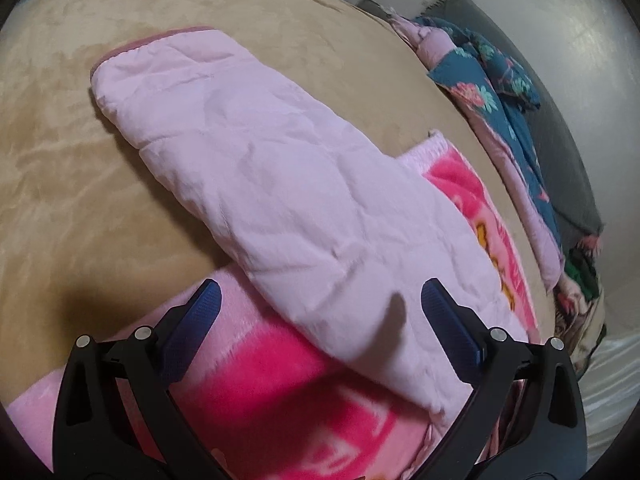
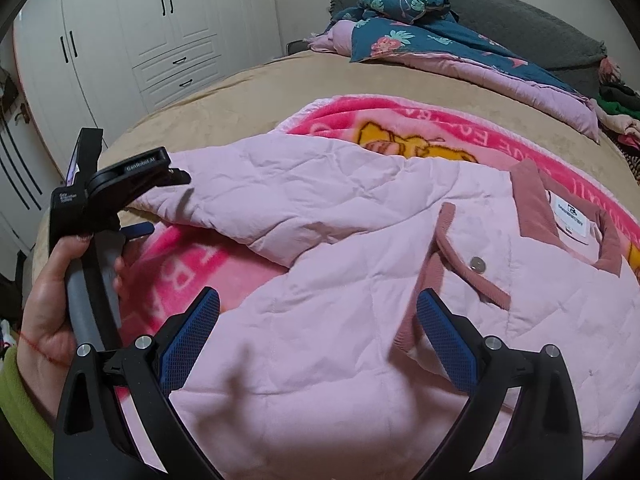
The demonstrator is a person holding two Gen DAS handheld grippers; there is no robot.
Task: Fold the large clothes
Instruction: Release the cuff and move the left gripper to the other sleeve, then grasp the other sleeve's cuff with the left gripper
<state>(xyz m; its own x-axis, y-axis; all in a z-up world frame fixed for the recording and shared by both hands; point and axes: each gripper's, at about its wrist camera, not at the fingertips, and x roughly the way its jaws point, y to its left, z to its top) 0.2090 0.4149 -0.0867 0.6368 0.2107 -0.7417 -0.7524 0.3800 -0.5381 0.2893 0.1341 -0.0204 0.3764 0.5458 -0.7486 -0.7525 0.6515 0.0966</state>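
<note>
A pale pink quilted jacket (image 2: 340,280) with a dusty-pink collar (image 2: 536,208) lies front up on a bright pink cartoon blanket (image 2: 400,128) on the bed. Its sleeve (image 1: 240,152) stretches out over the tan bedspread in the left wrist view. My left gripper (image 1: 320,300) is open, hovering just above the sleeve near the shoulder, holding nothing. It also shows in the right wrist view (image 2: 136,208), held by a hand at the left. My right gripper (image 2: 318,320) is open above the jacket's body, near the front placket, holding nothing.
The tan bedspread (image 1: 60,160) covers the bed. A teal floral quilt with pink lining (image 2: 420,44) is bunched along the far side by a grey headboard (image 2: 520,20). More clothes (image 2: 616,108) lie at the right. White wardrobes (image 2: 140,40) stand behind.
</note>
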